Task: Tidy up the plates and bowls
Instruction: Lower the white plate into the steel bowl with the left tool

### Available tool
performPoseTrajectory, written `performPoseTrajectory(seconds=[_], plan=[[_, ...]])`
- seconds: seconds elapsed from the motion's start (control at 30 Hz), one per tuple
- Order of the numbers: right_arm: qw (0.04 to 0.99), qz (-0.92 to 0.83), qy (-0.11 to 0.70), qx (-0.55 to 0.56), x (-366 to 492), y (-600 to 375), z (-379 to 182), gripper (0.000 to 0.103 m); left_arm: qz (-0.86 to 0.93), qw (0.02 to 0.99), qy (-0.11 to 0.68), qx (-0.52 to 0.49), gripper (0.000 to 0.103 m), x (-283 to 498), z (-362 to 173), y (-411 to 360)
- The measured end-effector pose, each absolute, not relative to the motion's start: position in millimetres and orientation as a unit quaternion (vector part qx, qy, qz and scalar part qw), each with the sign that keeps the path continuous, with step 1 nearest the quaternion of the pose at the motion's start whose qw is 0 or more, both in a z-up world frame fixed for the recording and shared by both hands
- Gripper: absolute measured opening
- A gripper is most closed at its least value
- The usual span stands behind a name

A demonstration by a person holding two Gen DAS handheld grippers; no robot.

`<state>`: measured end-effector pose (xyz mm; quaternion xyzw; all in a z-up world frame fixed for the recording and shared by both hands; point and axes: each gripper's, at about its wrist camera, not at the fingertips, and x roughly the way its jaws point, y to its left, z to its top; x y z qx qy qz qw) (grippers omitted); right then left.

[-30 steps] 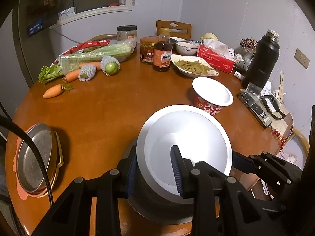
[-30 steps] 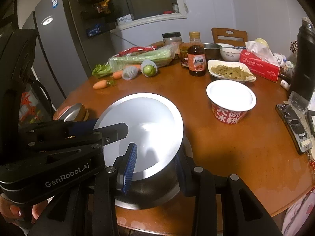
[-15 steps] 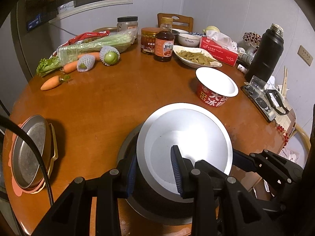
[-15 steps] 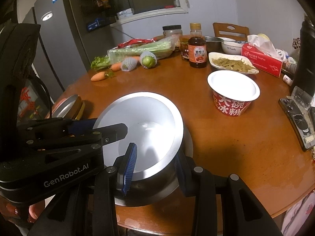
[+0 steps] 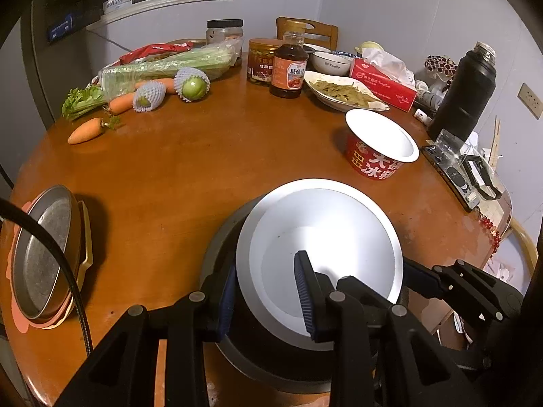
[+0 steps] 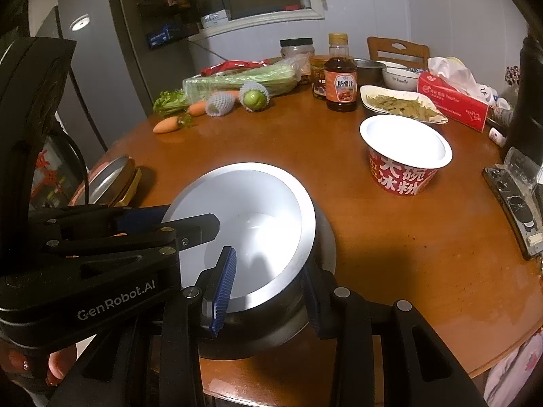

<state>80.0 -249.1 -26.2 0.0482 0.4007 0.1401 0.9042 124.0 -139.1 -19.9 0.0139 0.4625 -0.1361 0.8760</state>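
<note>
My left gripper [image 5: 266,300] and right gripper [image 6: 268,290] each clamp opposite sides of the rim of a round silver metal bowl [image 5: 319,251], one pad inside, one outside. The bowl sits in a wider dark metal basin [image 6: 325,237] near the front edge of the round brown wooden table [image 5: 210,162]. A red paper noodle bowl [image 6: 404,159] stands nearby.

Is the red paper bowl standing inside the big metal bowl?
No, the red paper bowl stands apart on the table, beyond the metal bowl pinched by both grippers.
</note>
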Motion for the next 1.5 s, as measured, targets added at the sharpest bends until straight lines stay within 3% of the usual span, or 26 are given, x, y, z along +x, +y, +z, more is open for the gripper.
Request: performPoseTrajectory(seconds=[1.0, 1.5], plan=[[0.913, 0.121, 0.388, 0.020, 77.3, -244.3, -20.2, 0.042, -0.126, 0.882, 0.455, 0.006, 0.033, 118.4, -11.3, -125.8], [0.921, 0.117, 0.370, 0.041, 69.4, -260.8, -5.2, 0.050, -0.121, 0.891, 0.437, 0.014, 0.035, 110.6, 8.5, -134.6]])
